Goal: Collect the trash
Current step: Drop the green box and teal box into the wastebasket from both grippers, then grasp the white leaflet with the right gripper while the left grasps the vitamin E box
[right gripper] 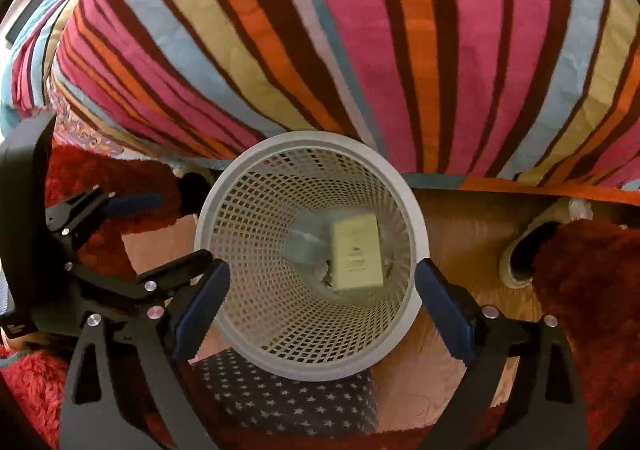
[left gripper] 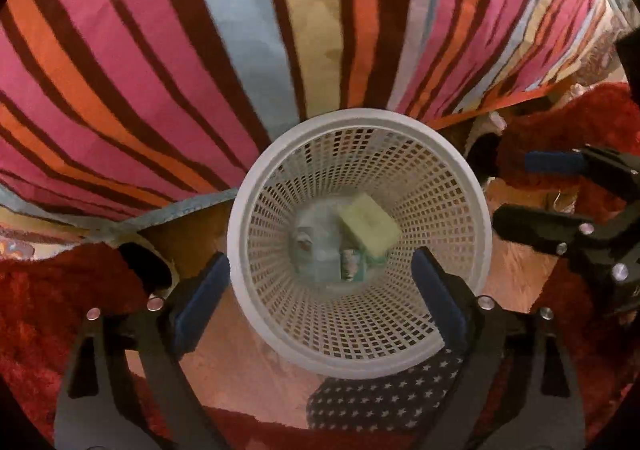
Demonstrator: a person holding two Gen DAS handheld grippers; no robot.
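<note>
A home bedroom: ahead of the hand-held gripper (left gripper: pixel 320 286) a bed hangs a striped bedspread (left gripper: pixel 200 50) in pink, orange and blue down to a wooden floor (right gripper: pixel 472 234). Shaggy red rugs (left gripper: pixel 48 298) lie either side, with a white mesh wastebasket (left gripper: pixel 460 186) directly below.

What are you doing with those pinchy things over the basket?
A person holds both grippers open over a white plastic mesh wastebasket beside a striped bedspread. The left gripper and right gripper hold nothing. A pale yellow-green box and other small scraps already lie at the bottom.
</note>
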